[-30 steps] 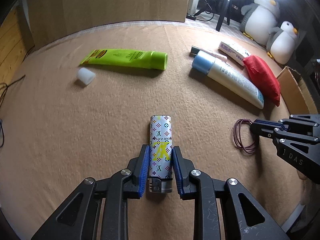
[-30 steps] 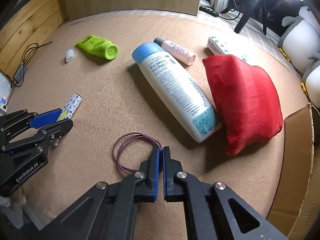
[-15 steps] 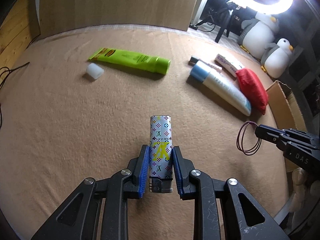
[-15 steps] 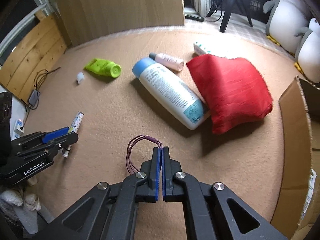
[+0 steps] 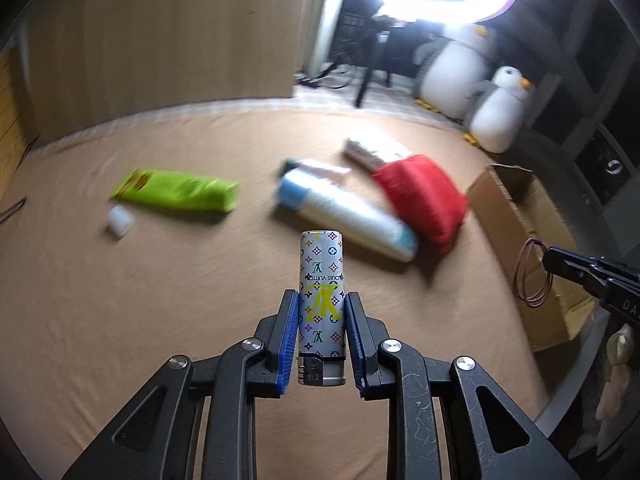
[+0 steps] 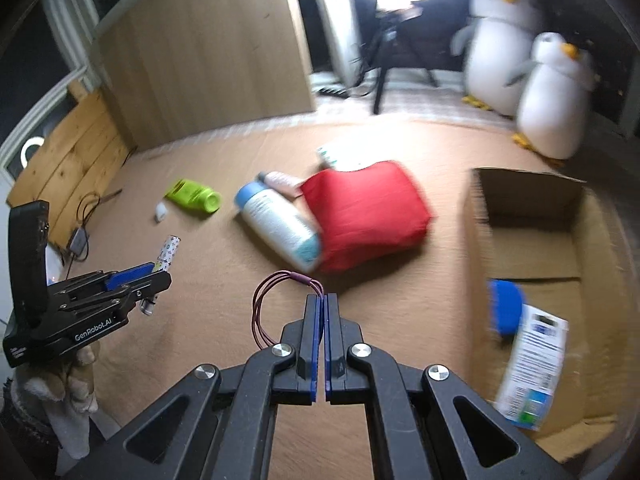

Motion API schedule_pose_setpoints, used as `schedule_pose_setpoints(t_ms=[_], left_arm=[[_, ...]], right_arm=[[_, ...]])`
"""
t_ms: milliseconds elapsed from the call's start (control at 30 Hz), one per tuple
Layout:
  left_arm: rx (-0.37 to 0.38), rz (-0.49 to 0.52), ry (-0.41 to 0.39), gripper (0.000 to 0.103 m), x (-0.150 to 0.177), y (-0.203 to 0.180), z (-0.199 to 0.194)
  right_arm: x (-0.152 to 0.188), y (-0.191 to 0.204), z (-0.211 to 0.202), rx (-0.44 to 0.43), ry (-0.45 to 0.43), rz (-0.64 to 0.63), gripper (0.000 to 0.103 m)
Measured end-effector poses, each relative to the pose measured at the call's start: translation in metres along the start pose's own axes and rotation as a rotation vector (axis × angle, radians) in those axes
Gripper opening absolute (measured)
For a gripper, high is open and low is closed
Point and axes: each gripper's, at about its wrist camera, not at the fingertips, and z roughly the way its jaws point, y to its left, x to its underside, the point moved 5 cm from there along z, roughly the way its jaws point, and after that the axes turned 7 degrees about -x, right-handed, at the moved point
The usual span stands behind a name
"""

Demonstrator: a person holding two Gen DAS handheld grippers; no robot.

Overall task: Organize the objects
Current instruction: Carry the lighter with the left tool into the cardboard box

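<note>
My left gripper (image 5: 321, 300) is shut on a white patterned lighter (image 5: 321, 280) and holds it above the tan mat; it also shows in the right wrist view (image 6: 140, 276) with the lighter (image 6: 169, 251). My right gripper (image 6: 322, 300) is shut on a purple hair-tie loop (image 6: 272, 300) that hangs to its left; it also shows in the left wrist view (image 5: 556, 258) with the loop (image 5: 530, 276) near the cardboard box (image 5: 520, 216). The open box (image 6: 528, 236) holds a blue-capped tube (image 6: 532, 356).
On the mat lie a green tube (image 5: 176, 192), a small white cap (image 5: 119, 220), a white bottle with a blue cap (image 5: 344, 216), a pink bottle (image 5: 320, 168), a red pouch (image 5: 424, 196) and a flat packet (image 5: 372, 152). Two penguin toys (image 6: 548, 92) stand behind.
Both grippers have risen off the mat and swung right toward the cardboard box, each still holding its object. The view now takes in the box's inside.
</note>
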Motion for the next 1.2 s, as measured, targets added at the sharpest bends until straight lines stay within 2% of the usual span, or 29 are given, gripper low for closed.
schedule_pose_setpoints(t_ms=[333,733,900,1200], left_arm=[[0.096,0.148,-0.028,0.025,-0.025,-0.11,0.002],[0.17,0.305,-0.036,0.025,-0.039,-0.231,0.02],[0.161,0.329,-0.035,0.025,-0.05,-0.263,0.037],[0.139,0.349,-0.029,0.025,-0.068,-0.3,0.07]], right_arm=[[0.016,-0.09,-0.067,0.128,-0.083,0.13,0.002],[0.046,-0.165,-0.094,0.199,-0.092,0.238,0.002],[0.053,-0.184,-0.097,0.199,-0.088,0.261,0.002],[0.06,-0.194,-0.093,0.178,-0.068,0.258,0.002]])
